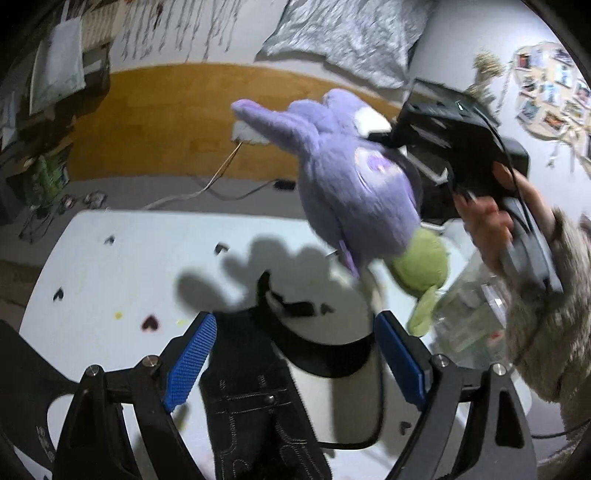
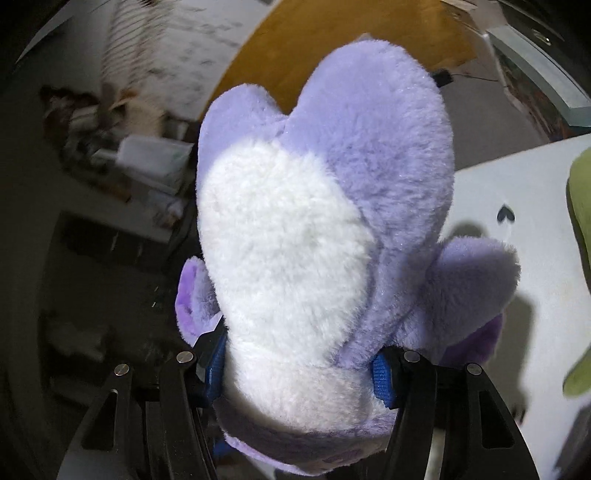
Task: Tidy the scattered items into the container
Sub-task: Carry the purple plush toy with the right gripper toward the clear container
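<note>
A purple and white plush toy (image 1: 351, 177) hangs in the air above the white table (image 1: 110, 273), held by my right gripper (image 1: 402, 140) at the upper right. In the right wrist view the plush (image 2: 314, 236) fills the frame and my right gripper (image 2: 303, 373) is shut on it. A green plush (image 1: 424, 266) sits on the table beside a clear plastic container (image 1: 469, 310); it also shows in the right wrist view (image 2: 580, 258). My left gripper (image 1: 295, 350) is open low over a dark denim item (image 1: 255, 402) and a black strap (image 1: 295, 314).
Small heart marks (image 1: 149, 323) dot the white table. Beyond its far edge is a wooden floor (image 1: 166, 122) with cables (image 1: 221, 173), a grey pillow (image 1: 347, 33) and clutter at the left.
</note>
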Demonstrator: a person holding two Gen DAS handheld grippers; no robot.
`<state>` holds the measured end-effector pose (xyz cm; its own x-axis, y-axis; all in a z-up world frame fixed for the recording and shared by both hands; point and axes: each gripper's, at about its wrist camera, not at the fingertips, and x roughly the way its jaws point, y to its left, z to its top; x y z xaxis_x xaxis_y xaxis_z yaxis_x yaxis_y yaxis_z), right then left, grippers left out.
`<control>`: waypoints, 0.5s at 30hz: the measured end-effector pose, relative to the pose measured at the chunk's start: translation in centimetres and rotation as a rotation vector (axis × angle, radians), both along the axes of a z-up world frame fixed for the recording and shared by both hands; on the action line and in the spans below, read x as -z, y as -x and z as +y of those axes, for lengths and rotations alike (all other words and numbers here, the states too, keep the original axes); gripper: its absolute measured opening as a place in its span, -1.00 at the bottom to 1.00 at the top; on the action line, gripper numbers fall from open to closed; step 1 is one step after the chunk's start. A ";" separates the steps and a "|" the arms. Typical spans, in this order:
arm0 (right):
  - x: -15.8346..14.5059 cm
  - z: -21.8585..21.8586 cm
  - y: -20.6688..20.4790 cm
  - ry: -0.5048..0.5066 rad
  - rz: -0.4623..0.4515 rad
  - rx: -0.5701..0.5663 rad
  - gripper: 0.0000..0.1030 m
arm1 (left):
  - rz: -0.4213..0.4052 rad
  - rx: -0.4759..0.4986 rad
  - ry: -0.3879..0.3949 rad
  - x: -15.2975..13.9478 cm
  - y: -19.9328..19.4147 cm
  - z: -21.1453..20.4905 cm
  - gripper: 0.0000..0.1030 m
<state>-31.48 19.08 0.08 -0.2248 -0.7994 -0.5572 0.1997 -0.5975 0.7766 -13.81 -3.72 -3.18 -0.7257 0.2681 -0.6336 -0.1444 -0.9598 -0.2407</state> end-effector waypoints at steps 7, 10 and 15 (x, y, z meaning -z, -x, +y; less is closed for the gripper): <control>-1.9 3.9 -9.7 -0.209 0.119 -0.069 0.24 | 0.087 0.060 0.008 -2.5 -3.5 0.9 0.71; 0.1 5.6 -13.6 -0.313 0.079 -0.118 0.24 | 0.062 0.090 -0.004 -2.1 -4.6 1.7 0.73; 5.3 8.2 -19.6 -0.442 -0.027 -0.141 0.24 | -0.017 0.153 -0.031 -0.1 -5.9 3.7 0.84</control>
<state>-11.91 27.31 -5.23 -0.1114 -0.5052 -0.8558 0.2860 -0.8410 0.4593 -7.96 0.00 -3.07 -0.6640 0.3945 -0.6352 -0.2843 -0.9189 -0.2735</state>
